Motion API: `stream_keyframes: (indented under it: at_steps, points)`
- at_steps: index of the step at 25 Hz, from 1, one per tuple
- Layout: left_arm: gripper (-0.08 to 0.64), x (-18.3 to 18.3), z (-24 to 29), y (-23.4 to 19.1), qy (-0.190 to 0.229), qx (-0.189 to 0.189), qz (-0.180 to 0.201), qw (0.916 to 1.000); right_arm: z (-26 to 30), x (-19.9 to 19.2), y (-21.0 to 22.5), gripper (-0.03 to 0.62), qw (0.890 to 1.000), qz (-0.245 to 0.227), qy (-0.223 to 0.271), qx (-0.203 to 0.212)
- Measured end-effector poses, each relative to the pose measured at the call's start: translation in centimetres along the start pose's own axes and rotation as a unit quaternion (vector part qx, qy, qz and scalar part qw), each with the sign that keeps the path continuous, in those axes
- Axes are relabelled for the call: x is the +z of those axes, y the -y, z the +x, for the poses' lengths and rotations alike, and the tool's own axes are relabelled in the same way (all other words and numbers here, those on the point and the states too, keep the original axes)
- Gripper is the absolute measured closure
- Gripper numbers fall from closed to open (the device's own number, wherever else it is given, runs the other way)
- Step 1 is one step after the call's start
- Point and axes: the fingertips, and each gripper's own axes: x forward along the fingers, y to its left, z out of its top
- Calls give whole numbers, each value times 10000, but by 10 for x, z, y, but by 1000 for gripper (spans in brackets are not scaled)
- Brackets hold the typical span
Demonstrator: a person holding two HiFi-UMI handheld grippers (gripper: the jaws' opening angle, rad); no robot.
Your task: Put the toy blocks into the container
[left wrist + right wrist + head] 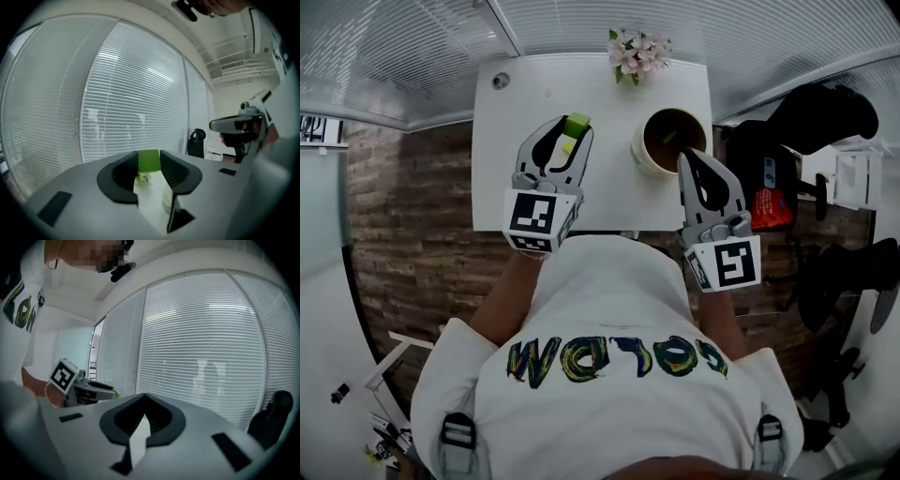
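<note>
A bright green toy block sits between the tips of my left gripper, which is shut on it and held up over the white table. In the left gripper view the green block fills the gap at the jaw tips, with the table far below. The container, a round white pot with a brown inside, stands to the right of the block. My right gripper hovers at the pot's near right rim. Its jaws meet at the tip with nothing between them.
A small bunch of pink flowers stands at the table's far edge, and a round cable hole is at the far left corner. Window blinds run behind the table. A black chair and a red item lie to the right.
</note>
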Motion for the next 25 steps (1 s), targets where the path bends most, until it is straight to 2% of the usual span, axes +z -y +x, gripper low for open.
stream_keyframes:
  at_steps: [6, 12, 25]
  points:
    - [405, 27, -17, 7, 378, 12, -139, 9992, 2, 0, -1, 584, 10000, -10, -8, 42]
    - [405, 33, -14, 17, 472, -154, -109, 9987, -1, -2, 3, 584, 10000, -10, -52, -45]
    - [405, 38, 21, 83, 461, -1092, -160, 9928, -38, -16, 43, 584, 9970, 84, -242, -727]
